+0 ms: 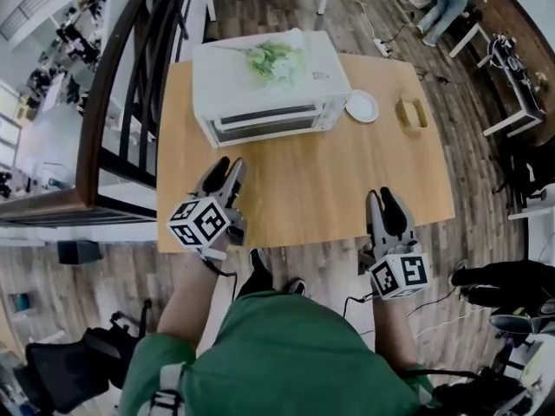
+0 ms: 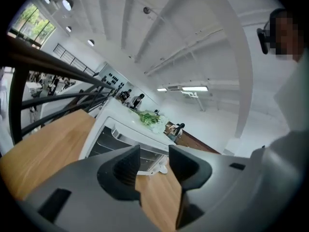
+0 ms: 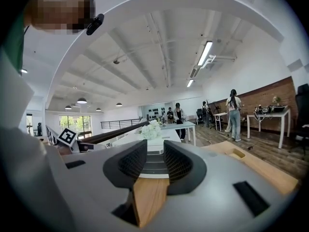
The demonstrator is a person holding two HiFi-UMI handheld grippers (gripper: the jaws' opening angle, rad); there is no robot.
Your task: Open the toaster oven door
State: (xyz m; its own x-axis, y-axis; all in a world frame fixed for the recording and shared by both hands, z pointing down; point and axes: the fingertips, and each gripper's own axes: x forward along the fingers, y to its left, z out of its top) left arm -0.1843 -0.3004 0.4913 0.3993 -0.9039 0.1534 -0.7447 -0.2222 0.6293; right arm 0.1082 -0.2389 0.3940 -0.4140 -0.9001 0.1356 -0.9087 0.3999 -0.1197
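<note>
A white toaster oven (image 1: 269, 85) stands at the far side of the wooden table (image 1: 303, 202), its glass door (image 1: 269, 121) shut and facing me. My left gripper (image 1: 225, 174) hovers over the table a short way in front of the oven's left half, open and holding nothing. My right gripper (image 1: 384, 199) is at the near right of the table, farther from the oven, also open and holding nothing. In the left gripper view the oven (image 2: 113, 137) lies just beyond the jaws of the left gripper (image 2: 154, 154). The right gripper view shows the oven (image 3: 155, 146) between the jaws of the right gripper (image 3: 155, 153).
White flowers with green leaves (image 1: 273, 57) lie on the oven's top. A white plate (image 1: 362, 106) and a small wooden tray (image 1: 412, 113) sit to the oven's right. A dark railing (image 1: 130, 85) runs along the table's left side. People (image 1: 442, 3) stand at the far right.
</note>
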